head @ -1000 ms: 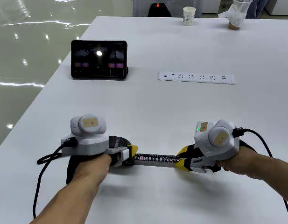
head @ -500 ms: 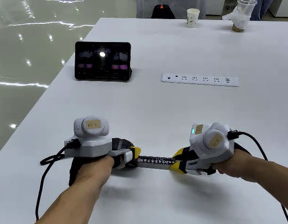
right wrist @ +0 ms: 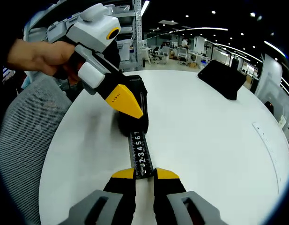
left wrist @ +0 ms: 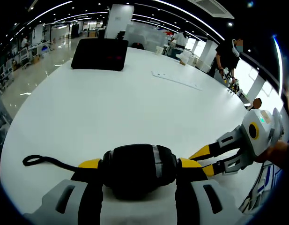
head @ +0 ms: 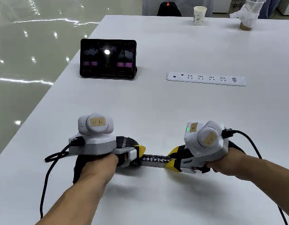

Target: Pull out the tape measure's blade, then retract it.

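Over the white table (head: 149, 108) your forearms (head: 88, 192) lie low, grippers pointing at each other. Your left gripper (head: 136, 153) has its jaws clamped on the black tape measure (left wrist: 139, 168), which rests on the table. Your right gripper (head: 174, 163) pinches the end of the short exposed blade (right wrist: 139, 152).

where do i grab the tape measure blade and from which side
Pinch the blade at its free end, coming in along its length from the side away from the case. It's a narrow straight strip running out of the case, so an end-on pull runs in line; the right gripper does this, the left gripper clamping the case.
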The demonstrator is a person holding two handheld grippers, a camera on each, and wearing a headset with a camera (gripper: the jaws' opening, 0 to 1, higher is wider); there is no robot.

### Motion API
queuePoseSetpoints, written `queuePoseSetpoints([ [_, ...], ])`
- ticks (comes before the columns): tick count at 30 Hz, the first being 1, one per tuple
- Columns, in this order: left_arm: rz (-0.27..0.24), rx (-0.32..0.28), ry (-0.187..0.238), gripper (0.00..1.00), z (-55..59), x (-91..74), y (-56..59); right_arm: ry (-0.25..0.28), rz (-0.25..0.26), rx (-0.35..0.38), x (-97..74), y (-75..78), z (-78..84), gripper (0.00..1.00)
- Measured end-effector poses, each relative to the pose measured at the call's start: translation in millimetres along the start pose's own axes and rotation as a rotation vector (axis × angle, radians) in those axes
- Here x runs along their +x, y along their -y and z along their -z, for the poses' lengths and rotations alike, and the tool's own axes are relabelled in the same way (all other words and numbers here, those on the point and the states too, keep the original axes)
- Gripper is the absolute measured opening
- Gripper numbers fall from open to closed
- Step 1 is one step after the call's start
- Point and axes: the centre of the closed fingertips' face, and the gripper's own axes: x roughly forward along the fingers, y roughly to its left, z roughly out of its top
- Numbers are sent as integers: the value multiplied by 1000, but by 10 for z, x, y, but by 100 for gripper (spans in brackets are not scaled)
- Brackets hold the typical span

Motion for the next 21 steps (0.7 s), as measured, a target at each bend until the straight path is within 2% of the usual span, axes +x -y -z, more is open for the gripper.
queuePoseSetpoints([
  [21, 8, -14, -2, 57, -10, 35, -30, 12, -21, -14, 145, -26, -139, 11],
])
